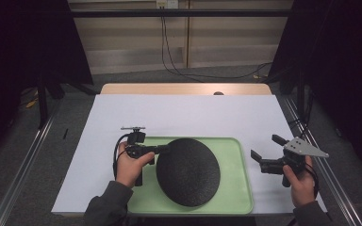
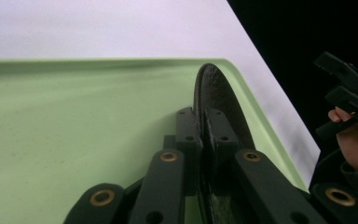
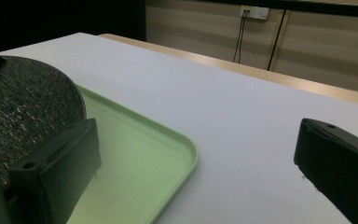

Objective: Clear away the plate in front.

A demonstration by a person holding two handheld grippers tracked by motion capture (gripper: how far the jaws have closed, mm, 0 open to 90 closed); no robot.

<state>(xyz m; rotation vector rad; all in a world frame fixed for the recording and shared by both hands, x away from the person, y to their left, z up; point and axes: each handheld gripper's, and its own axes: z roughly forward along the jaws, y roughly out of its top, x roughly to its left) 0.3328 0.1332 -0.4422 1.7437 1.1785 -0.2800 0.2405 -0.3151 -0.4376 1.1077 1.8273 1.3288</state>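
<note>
The round black disc (image 1: 187, 172) has a rough, speckled, matt surface like stone or coarse rubber. The pale green plastic tray (image 1: 238, 188) looks smooth with a soft sheen, and the white table sheet (image 1: 184, 115) is smooth and matt over a light wooden tabletop (image 1: 184, 89). Both black grippers' jaws look like matt plastic with brass-coloured metal rivets (image 2: 168, 157).

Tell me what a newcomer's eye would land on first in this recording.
The big black disc lying on the green tray near the front edge of the white table draws the eye first. The left gripper is clamped on the disc's left rim. The right gripper is held open above the table, to the right of the tray, with nothing between its jaws.
</note>
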